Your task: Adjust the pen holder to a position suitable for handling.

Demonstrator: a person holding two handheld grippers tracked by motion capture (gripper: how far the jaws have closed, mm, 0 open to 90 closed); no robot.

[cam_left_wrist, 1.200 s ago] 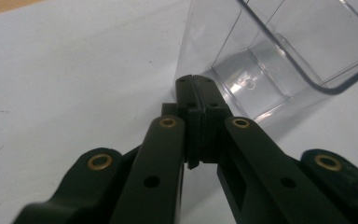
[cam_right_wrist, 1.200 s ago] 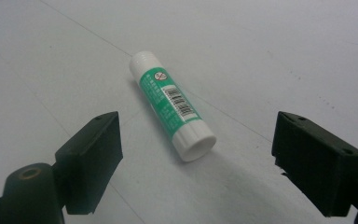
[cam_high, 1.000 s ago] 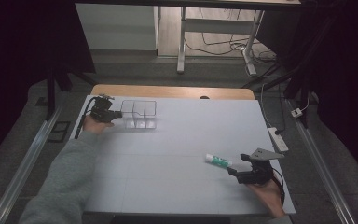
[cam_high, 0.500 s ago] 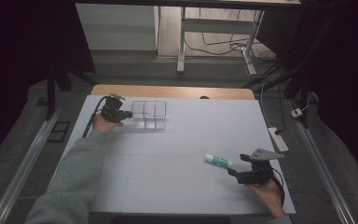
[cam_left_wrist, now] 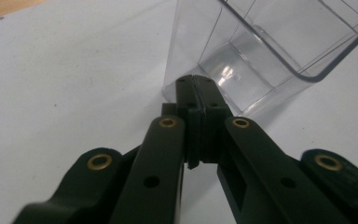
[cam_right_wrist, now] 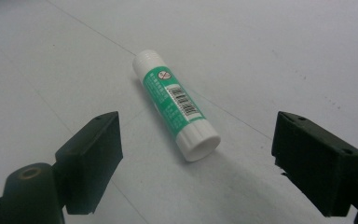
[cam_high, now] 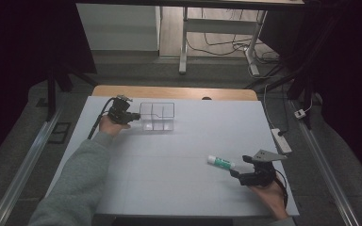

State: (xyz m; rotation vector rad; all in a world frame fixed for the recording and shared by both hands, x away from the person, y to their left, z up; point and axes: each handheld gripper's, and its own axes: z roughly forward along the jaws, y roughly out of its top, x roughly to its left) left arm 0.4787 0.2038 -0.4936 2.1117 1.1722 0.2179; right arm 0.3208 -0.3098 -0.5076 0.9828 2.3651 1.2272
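From the high view, the left gripper (cam_high: 133,114) is pressing its closed jaws against the clear organiser box (cam_high: 157,116), seemingly nudging it; the glue stick (cam_high: 220,162) is lying well apart from the box. Left gripper view: jaws together, empty, touching the box wall (cam_left_wrist: 242,51). Right gripper view: the right gripper (cam_right_wrist: 198,163) is waiting with jaws spread before the stick (cam_right_wrist: 175,104); nothing is blocking it.

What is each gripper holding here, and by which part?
The left gripper is shut at the clear organizer's wall; whether it pinches that wall cannot be told. The right gripper is open, holding nothing; the glue stick lies ahead.
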